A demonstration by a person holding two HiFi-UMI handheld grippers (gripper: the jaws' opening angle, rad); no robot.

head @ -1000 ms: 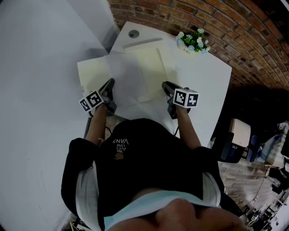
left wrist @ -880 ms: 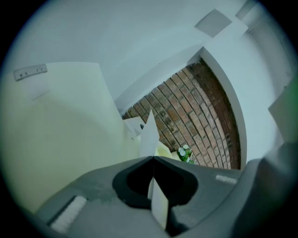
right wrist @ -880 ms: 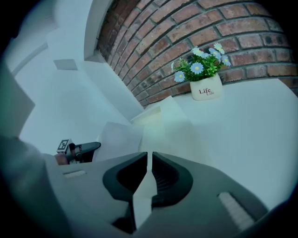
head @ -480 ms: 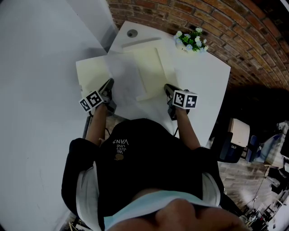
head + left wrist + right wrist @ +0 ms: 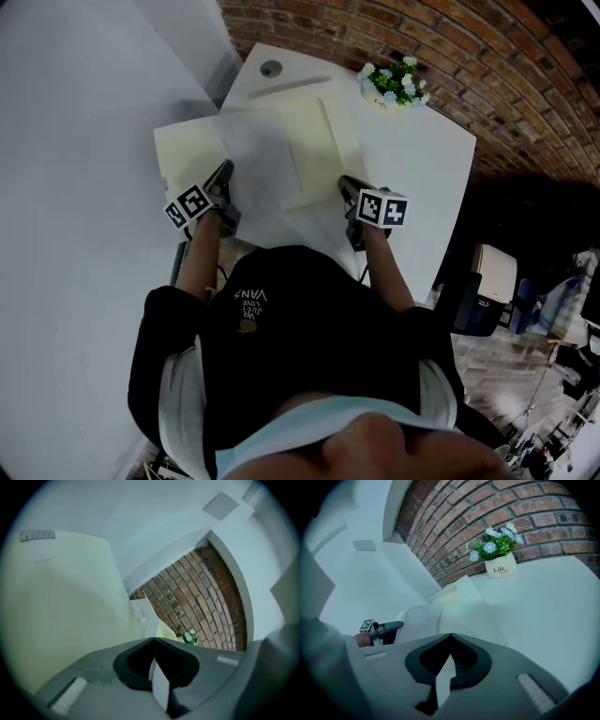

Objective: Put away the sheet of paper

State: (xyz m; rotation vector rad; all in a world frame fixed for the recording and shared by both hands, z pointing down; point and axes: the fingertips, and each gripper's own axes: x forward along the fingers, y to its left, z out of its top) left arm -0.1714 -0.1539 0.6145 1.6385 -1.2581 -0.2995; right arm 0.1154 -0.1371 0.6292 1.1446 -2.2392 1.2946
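A thin white sheet of paper (image 5: 262,164) lies spread over an open pale yellow folder (image 5: 183,150) on the white table (image 5: 422,159). My left gripper (image 5: 223,172) is shut on the sheet's near left edge. A strip of the paper (image 5: 159,686) shows between its closed jaws in the left gripper view, with the folder's flap (image 5: 61,602) rising ahead. My right gripper (image 5: 345,184) is shut on the near right edge. There too a strip of paper (image 5: 443,677) sits between the jaws, and the folder (image 5: 464,602) lies beyond.
A small white pot of flowers (image 5: 394,82) stands at the table's far right by the brick wall (image 5: 487,66). A round cable hole (image 5: 271,68) is at the far left corner. White walls close in on the left. The person's body hides the table's near edge.
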